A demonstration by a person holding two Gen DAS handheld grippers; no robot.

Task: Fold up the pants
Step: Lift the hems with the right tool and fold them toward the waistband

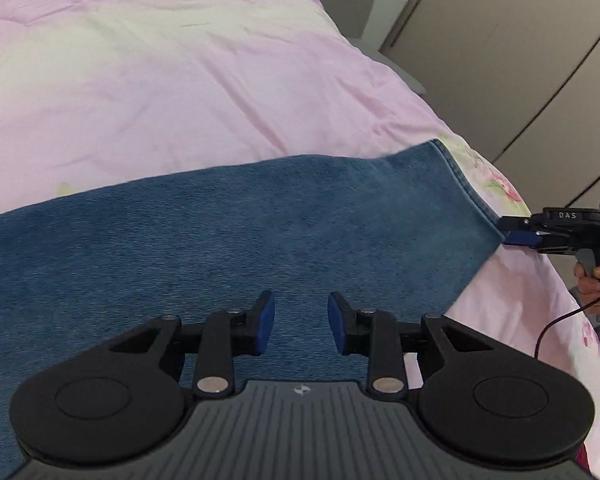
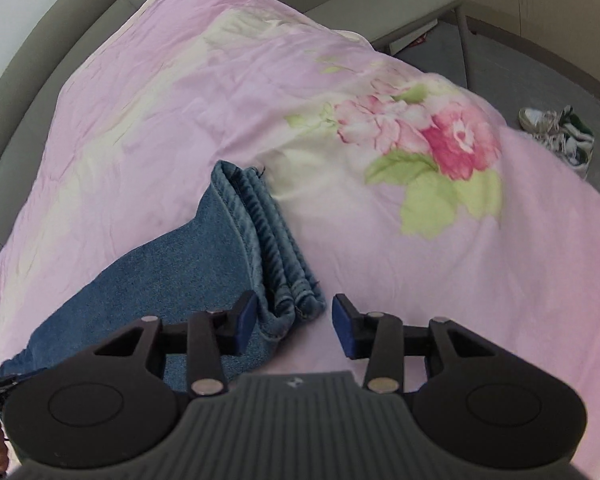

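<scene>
- Denim pants, blue, lie flat on the pink floral bedspread; they fill the centre band of the left wrist view. In the right wrist view the stacked leg hems run from centre down to the lower middle.
- Left gripper: jaws parted, nothing between the blue pads, denim directly beneath them.
- Right gripper: jaws wide; the hem corner sits between the pads, not clamped. In the left wrist view it shows at the right edge, tip at the hem corner; that view is too small to tell the gap.
- Right hand wraps the grey handle at the right edge of the left wrist view, with a black cable trailing below.
- Surroundings: grey bench in the upper middle of the right wrist view, a pair of white-and-green sneakers on the floor at the right edge, grey cabinet panels upper right in the left wrist view.
- Nothing lies on top of the pants.
- Readable text: "DAS" on the right gripper's body.
</scene>
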